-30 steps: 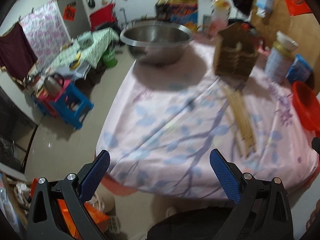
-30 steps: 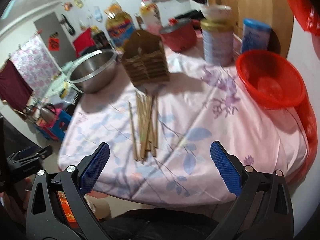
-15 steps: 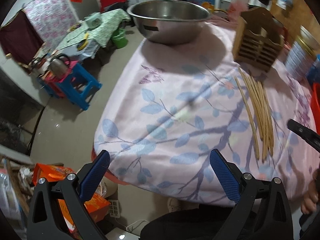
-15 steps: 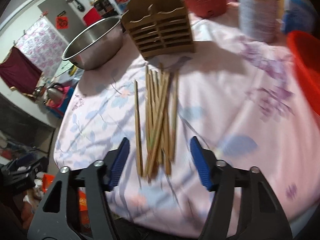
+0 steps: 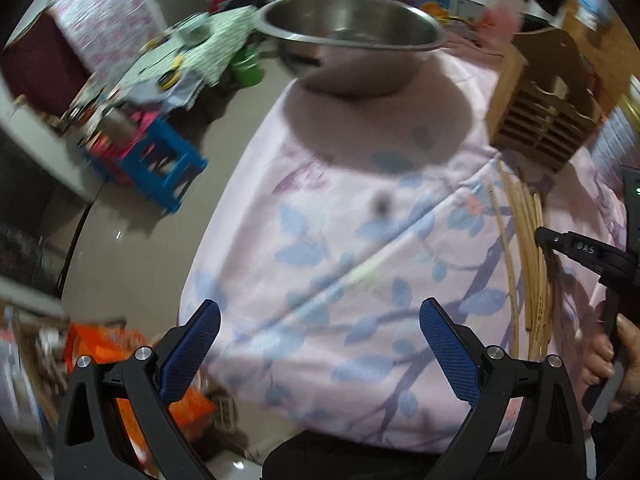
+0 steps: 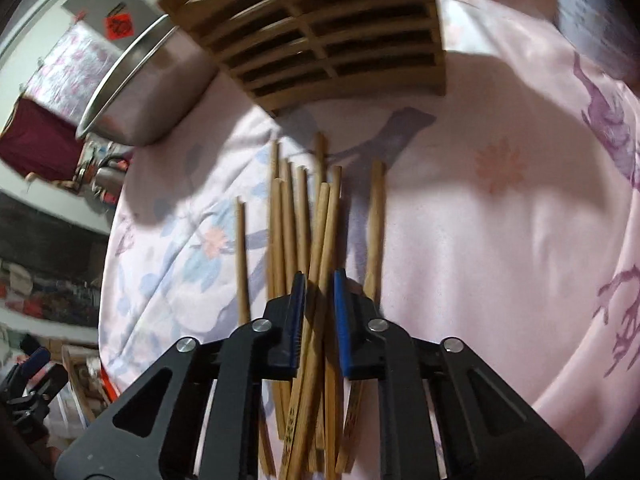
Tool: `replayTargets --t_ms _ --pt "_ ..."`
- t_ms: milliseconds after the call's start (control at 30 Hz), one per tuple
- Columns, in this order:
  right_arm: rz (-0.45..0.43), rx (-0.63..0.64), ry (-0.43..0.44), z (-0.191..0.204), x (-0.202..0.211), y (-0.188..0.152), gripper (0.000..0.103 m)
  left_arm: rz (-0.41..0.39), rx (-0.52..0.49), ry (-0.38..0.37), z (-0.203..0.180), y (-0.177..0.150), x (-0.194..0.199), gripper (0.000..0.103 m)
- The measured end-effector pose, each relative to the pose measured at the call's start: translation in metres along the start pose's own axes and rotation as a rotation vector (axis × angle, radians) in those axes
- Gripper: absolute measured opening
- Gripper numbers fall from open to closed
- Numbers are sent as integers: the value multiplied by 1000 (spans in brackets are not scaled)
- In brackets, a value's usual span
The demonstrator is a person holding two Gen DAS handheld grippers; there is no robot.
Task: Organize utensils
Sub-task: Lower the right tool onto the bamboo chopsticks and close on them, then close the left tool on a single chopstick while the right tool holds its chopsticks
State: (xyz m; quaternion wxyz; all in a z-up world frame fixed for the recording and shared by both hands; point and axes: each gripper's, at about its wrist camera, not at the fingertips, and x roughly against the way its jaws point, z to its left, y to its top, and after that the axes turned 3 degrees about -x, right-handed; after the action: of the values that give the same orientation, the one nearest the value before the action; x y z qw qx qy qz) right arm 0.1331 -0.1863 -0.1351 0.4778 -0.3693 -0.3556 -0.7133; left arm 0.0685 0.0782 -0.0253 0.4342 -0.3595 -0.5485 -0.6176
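Observation:
Several wooden chopsticks (image 6: 304, 216) lie in a loose bundle on the pink floral tablecloth (image 6: 500, 240), in front of a slatted wooden utensil holder (image 6: 320, 28). My right gripper (image 6: 319, 288) is down over the bundle, its blue jaws nearly closed around a couple of chopsticks. The bundle also shows in the left wrist view (image 5: 528, 248), at the right, below the holder (image 5: 548, 112). My left gripper (image 5: 320, 332) is wide open and empty above the table's near edge.
A steel bowl (image 5: 352, 40) stands at the table's far side, left of the holder. Containers stand at the far right edge (image 6: 592, 8). A blue stool (image 5: 164, 164) and clutter stand on the floor to the left.
My right gripper has dropped onto the chopstick bundle and its jaws have narrowed from wide open to nearly closed. My left gripper has moved in over the table's edge, staying open.

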Motion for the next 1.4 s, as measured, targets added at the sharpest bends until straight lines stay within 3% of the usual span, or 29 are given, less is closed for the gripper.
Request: replayTargets --t_ms 100,233,367,500,600,700,833,900,967,1033,1133,1233,1400 --pt "-40 -48 -48 -6 8 -7 12 -20 -55 -64 -4 19 -10 97" --pt "-69 -102 -86 -21 23 -16 11 1 -146 -213 -31 40 -36 90" --pt "-84 -88 -154 -35 42 -17 11 31 -211 -299 -71 45 -60 83" --pt "-71 -79 -163 -51 52 -11 11 75 -220 -347 -107 41 -80 80" --pt "-64 -56 -145 -65 62 -6 12 89 -202 -350 -124 38 -91 77" --pt "-59 -32 -131 -73 70 -4 12 96 -171 -341 -137 41 -105 66" --pt "-47 -11 -114 -78 73 -5 12 39 -164 -286 -150 54 -111 55" --pt "-42 -8 -109 -78 71 -6 12 18 -164 -264 -153 62 -114 46" --pt "-41 -15 -102 -80 71 -8 12 12 -183 -255 -154 66 -115 20" --pt "-47 -29 -93 -81 73 -9 13 32 -196 -285 -149 68 -115 9" --pt "-65 -53 -81 -82 76 -11 15 48 -208 -271 -132 65 -116 9" --pt "-73 -79 -68 -80 76 -15 15 80 -193 -320 -115 64 -116 9" --pt "-86 -106 -79 -78 77 -18 15 74 -213 -308 -122 69 -118 13"
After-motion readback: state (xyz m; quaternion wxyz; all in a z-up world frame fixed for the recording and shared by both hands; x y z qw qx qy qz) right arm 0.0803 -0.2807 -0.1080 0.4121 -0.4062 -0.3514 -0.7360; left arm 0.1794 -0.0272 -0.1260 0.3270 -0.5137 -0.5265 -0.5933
